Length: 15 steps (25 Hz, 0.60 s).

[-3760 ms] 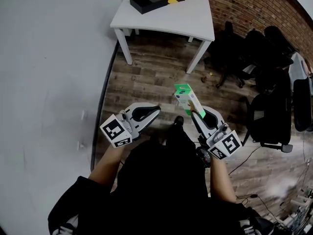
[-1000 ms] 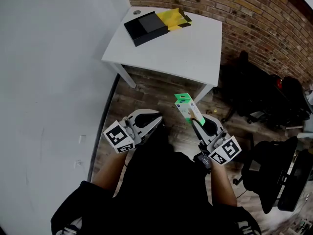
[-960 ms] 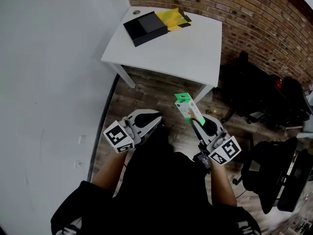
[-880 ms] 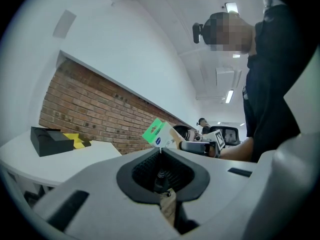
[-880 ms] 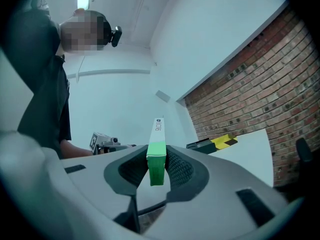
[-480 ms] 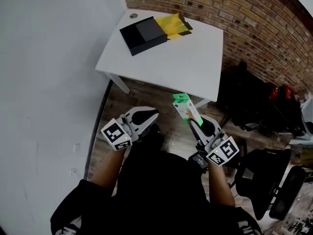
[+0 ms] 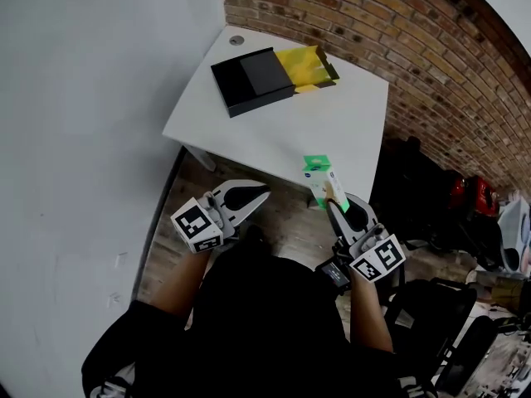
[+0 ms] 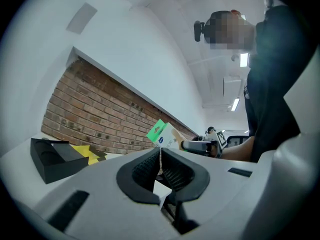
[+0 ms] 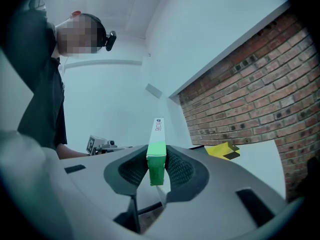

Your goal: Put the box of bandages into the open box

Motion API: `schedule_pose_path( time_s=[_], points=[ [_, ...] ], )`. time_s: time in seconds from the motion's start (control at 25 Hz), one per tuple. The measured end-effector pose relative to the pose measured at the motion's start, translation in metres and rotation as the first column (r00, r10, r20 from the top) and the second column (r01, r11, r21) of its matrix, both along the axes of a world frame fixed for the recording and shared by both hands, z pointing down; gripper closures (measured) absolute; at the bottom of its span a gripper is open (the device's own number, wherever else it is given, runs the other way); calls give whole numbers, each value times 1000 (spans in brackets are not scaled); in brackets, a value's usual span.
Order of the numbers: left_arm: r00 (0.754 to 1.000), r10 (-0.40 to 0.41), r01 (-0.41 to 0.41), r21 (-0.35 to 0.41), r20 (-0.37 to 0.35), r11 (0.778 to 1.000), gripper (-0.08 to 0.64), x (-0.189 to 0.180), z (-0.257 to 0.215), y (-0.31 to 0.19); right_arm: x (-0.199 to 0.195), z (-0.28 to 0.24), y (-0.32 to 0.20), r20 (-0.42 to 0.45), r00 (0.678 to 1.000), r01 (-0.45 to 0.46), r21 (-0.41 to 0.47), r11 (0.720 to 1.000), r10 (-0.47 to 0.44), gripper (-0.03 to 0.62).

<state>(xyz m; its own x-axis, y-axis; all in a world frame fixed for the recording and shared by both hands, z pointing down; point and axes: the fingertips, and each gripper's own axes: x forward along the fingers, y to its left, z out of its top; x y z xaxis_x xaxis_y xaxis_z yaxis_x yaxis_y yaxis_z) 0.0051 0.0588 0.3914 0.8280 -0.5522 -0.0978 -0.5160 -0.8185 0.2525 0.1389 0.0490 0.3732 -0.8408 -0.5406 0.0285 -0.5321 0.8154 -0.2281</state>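
My right gripper (image 7: 338, 208) is shut on the green and white box of bandages (image 7: 321, 180), which sticks up and forward from the jaws just over the near edge of the white table (image 7: 332, 135). In the right gripper view the box of bandages (image 9: 156, 154) stands pinched between both pads. The open black box (image 7: 251, 80) lies at the table's far left, with its yellow lid part (image 7: 305, 65) beside it. My left gripper (image 7: 255, 192) hangs below the table's near edge, jaws closed with nothing between them (image 8: 160, 168).
A brick wall (image 7: 390, 36) runs behind the table and a white wall (image 7: 91, 123) stands to the left. Dark office chairs (image 7: 431, 222) crowd the floor to the right. Wooden floor (image 7: 286, 222) lies under me.
The view has moved closer to the table. My right gripper with the box of bandages now reaches the table's near edge. The left gripper keeps its place beside me.
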Motion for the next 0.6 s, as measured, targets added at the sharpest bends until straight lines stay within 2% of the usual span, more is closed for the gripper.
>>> schedule_pose_path(
  time_s=[0.28, 0.6],
  points=[
    [1000, -13, 13, -2, -21, 1000, 538, -21, 2, -49, -21, -2, -49, 11, 1000, 1, -1, 1000, -1, 502],
    [999, -25, 24, -20, -26, 1000, 538, -34, 9, -106, -20, -2, -110, 37, 999, -36, -24, 999, 37, 502]
  ],
)
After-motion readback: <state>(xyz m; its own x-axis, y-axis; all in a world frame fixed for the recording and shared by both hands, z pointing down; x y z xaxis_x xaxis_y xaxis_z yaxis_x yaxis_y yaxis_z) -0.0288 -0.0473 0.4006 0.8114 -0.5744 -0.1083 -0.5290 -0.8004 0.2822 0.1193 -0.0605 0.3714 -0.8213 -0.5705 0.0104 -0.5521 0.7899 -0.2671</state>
